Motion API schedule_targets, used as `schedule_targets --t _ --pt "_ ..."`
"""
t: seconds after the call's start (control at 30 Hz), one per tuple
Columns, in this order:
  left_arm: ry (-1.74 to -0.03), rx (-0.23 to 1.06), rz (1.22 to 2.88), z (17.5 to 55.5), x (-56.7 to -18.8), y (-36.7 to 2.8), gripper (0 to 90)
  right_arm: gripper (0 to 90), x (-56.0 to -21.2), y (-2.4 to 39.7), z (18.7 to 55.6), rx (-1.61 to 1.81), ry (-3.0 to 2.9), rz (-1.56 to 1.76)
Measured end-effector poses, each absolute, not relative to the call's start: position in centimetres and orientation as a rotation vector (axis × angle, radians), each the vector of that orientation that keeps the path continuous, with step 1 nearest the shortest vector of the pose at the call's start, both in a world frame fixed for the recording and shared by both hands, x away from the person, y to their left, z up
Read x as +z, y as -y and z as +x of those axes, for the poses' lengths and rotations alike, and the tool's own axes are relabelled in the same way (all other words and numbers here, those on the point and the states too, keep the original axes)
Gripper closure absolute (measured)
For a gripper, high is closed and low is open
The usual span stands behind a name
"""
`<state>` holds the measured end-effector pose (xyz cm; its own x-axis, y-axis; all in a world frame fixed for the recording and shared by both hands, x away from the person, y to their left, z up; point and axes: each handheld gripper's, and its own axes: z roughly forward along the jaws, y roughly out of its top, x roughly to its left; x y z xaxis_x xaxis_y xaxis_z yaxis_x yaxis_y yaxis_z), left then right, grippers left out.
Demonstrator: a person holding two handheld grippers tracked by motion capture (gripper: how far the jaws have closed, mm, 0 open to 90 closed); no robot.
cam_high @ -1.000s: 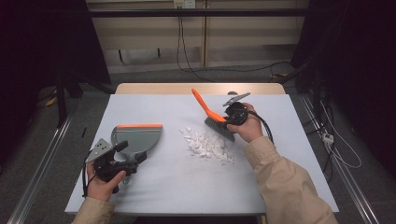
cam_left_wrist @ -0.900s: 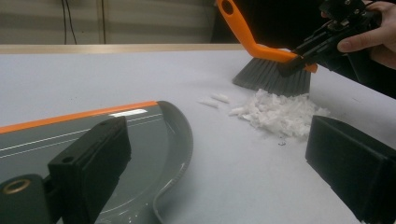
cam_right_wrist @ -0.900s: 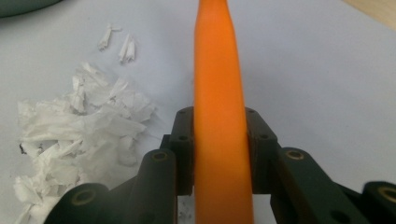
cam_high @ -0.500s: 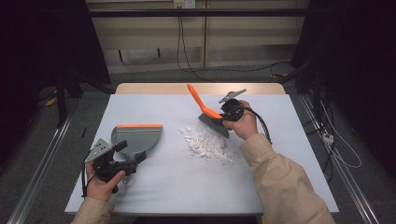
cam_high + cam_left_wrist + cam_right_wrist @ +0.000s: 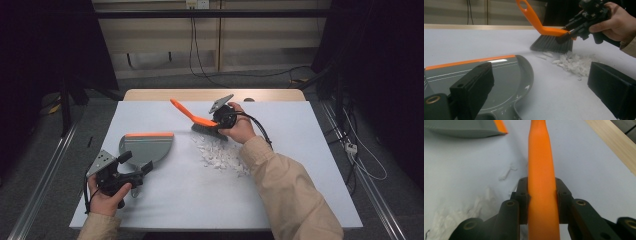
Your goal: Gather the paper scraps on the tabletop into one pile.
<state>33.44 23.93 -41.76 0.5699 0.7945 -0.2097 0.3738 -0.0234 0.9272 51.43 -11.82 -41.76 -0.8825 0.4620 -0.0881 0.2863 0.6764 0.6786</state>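
Note:
My right gripper [image 5: 214, 120] [image 5: 541, 195] is shut on the orange handle of a hand brush [image 5: 192, 117] [image 5: 540, 157]. The brush's dark bristles [image 5: 549, 43] rest on the table at the far edge of a pile of white scraps [image 5: 220, 152] [image 5: 574, 63]. A grey dustpan with an orange lip [image 5: 147, 147] [image 5: 499, 75] lies flat to the left of the pile. My left gripper [image 5: 136, 162] [image 5: 540, 75] stands open at the pan's near end, one jaw on either side of its handle and neither pressing on it.
A white sheet covers the table [image 5: 310, 165], with a wooden strip [image 5: 215, 94] along its far edge. Metal rails [image 5: 42, 200] run on the floor on both sides. Cables [image 5: 360, 160] lie on the floor at the right.
My right gripper has carried the brush to the left along the far side of the scrap pile and a little lower. The left gripper and the dustpan have stayed where they were.

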Motion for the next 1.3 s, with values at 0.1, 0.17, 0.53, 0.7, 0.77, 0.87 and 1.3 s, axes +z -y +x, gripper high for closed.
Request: schedule_targets --t 0.1,0.17,0.53,0.7,0.77,0.87,1.3 --pt "-1.001 0.446 1.632 33.4 -41.9 -23.9 6.3 71.3 -41.6 12.1 50.7 1.018 -2.693 0.538" --pt "-1.001 0.444 1.633 33.4 -41.9 -23.8 6.3 71.3 -41.5 12.4 50.1 1.024 -2.715 0.509" --pt "-0.984 0.435 1.647 33.5 -42.0 -23.1 6.3 71.3 -40.3 14.5 46.9 1.072 -2.739 0.416" --pt "-0.980 0.435 1.649 33.5 -41.9 -23.1 6.3 71.3 -39.6 14.7 47.4 1.121 -2.669 0.469" --pt "-0.980 0.436 1.648 33.5 -41.9 -23.2 6.3 71.2 -39.8 14.4 47.8 1.092 -2.665 0.468" --pt "-0.985 0.434 1.640 33.5 -41.9 -23.3 6.3 71.2 -40.6 13.9 48.4 1.074 -2.668 0.471" --pt "-0.979 0.434 1.644 33.6 -41.9 -23.4 6.3 71.3 -41.2 13.3 47.5 1.032 -2.764 0.353"
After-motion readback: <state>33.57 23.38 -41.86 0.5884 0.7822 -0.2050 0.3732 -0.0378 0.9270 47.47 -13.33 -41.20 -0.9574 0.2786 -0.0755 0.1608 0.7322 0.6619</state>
